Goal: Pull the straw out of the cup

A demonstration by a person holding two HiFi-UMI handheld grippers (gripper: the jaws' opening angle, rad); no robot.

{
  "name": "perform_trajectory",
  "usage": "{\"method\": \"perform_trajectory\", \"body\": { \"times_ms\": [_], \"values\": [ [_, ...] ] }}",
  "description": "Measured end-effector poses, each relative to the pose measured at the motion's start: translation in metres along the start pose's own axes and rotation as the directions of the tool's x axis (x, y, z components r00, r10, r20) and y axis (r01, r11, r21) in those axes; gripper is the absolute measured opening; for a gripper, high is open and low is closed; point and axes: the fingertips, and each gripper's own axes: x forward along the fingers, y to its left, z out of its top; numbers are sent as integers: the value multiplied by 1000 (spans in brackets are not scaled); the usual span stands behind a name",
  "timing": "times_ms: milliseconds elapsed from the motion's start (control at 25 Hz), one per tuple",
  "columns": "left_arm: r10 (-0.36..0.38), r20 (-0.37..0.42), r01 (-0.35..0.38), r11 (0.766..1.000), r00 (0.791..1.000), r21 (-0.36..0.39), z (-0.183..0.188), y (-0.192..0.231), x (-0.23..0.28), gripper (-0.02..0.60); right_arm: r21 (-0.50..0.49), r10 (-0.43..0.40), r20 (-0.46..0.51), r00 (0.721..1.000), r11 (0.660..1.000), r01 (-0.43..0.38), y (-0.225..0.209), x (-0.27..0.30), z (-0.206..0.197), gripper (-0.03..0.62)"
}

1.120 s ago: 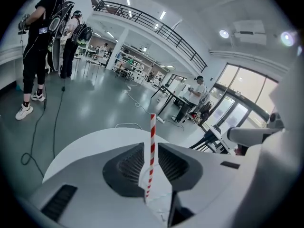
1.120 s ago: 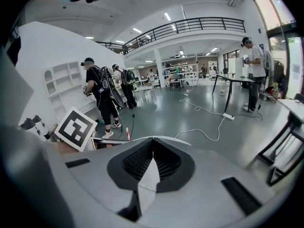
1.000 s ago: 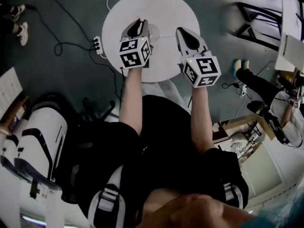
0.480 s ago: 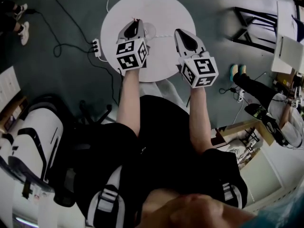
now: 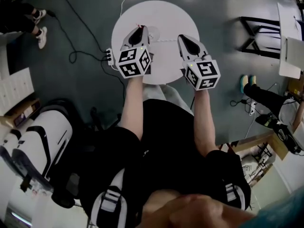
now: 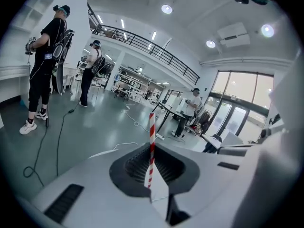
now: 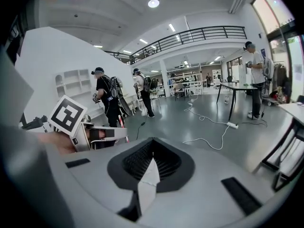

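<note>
My left gripper (image 5: pixel 139 32) hovers over the round white table (image 5: pixel 166 13), shut on a red-and-white striped straw (image 6: pixel 151 141). The straw stands upright between the jaws in the left gripper view (image 6: pixel 153 175). A pale cup (image 5: pixel 154 32) shows faintly just right of that gripper; I cannot tell whether the straw's lower end is still in it. My right gripper (image 5: pixel 184 38) hangs beside it to the right, jaws shut with nothing between them (image 7: pixel 151 167). From the right gripper view the left gripper (image 7: pixel 102 134) and a bit of straw (image 7: pixel 119 121) appear at left.
A white cord (image 5: pixel 166 40) crosses the table between the grippers. A power strip (image 5: pixel 110 56) and black cables (image 5: pixel 71 56) lie on the floor at the table's left. A black-framed stand (image 5: pixel 261 30) is at right, a white machine (image 5: pixel 38 141) at lower left. People stand around the hall.
The head view has shifted, so table and grippers sit slightly further right in it. Both grippers keep their places over the table, the left still shut on the straw.
</note>
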Motion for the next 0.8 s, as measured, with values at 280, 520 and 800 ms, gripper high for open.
{"method": "perform_trajectory", "body": {
  "times_ms": [280, 520, 800],
  "values": [
    [-28, 67, 24, 998, 997, 58, 19, -35, -43, 32, 19, 6, 70, 998, 1000, -7, 9, -35, 5, 17],
    [-31, 131, 17, 994, 991, 106, 38, -51, -85, 32, 39, 5, 135, 991, 999, -10, 17, -64, 9, 17],
    [-28, 203, -2, 989, 979, 148, 34, -98, -156, 32, 52, 28, 249, 968, 998, -42, 30, -140, 18, 17]
  ]
}}
